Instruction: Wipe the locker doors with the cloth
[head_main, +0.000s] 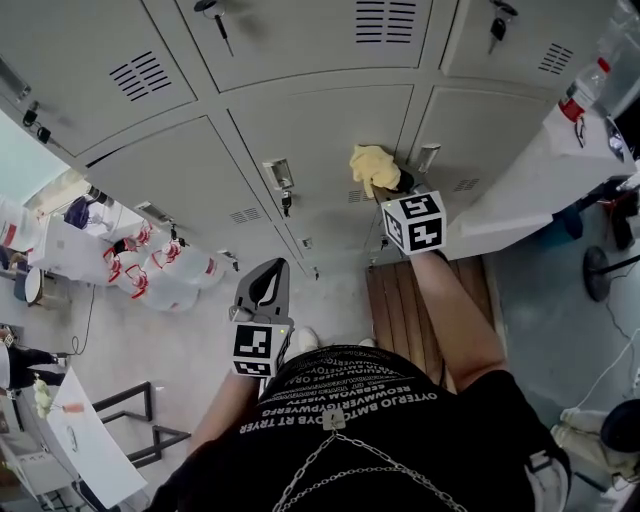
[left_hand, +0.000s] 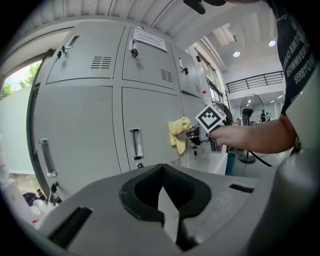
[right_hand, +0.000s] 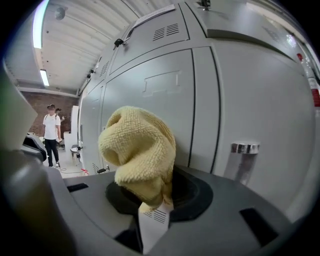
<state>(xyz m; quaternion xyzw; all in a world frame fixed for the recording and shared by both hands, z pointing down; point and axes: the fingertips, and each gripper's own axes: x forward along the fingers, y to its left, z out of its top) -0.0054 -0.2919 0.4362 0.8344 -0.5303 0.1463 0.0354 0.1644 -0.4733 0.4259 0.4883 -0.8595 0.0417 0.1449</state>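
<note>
Pinching the cloth (head_main: 372, 166) at the locker door (head_main: 325, 125) at 12 o'clock, the right claw (head_main: 388, 182) is mid-wipe and probably next needs a firm sweep; the left claw (head_main: 268, 275) hangs pressed together, empty.

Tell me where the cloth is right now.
In the head view the cloth is right of centre, clamped in the right gripper and held up by a locker door, right of that door's handle.
</note>
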